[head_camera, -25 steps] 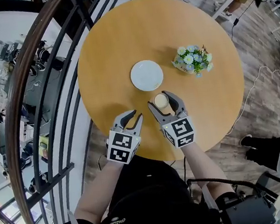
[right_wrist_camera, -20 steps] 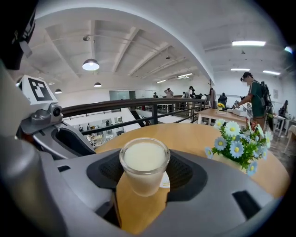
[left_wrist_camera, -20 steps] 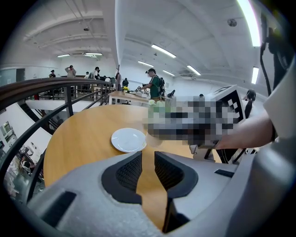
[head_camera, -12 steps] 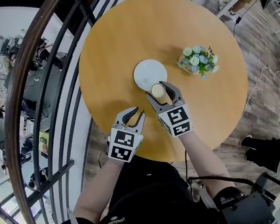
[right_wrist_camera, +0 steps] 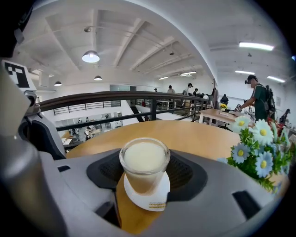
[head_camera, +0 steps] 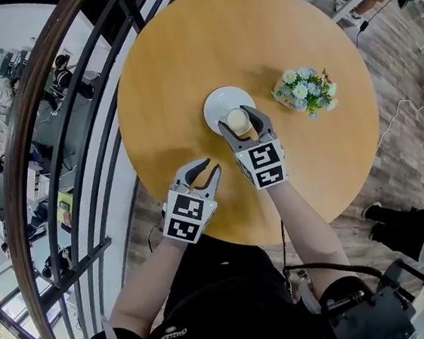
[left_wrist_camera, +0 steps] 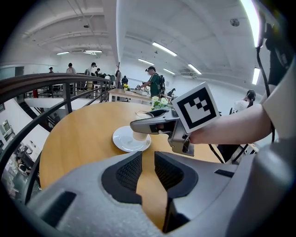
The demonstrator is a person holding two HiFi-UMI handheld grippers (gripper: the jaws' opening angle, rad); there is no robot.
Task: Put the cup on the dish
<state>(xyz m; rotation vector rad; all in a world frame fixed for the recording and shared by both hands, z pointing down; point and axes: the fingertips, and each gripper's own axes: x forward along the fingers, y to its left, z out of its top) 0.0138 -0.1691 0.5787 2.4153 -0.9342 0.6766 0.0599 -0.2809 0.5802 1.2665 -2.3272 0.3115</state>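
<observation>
A small clear cup of creamy liquid sits between the jaws of my right gripper, which is shut on it. The cup is over the near right part of the white dish on the round wooden table; whether its base touches the dish I cannot tell. The right gripper view shows the cup with the dish right beneath it. In the left gripper view, the cup is low over the dish. My left gripper hovers open and empty near the table's front edge, left of the right one.
A pot of blue and white flowers stands to the right of the dish, close to my right gripper. A dark curved railing runs along the table's left side. People stand at desks in the background of both gripper views.
My right gripper has carried the cup away from me and slightly left, from the bare table in front of the dish to over the dish. The left gripper has stayed put.
</observation>
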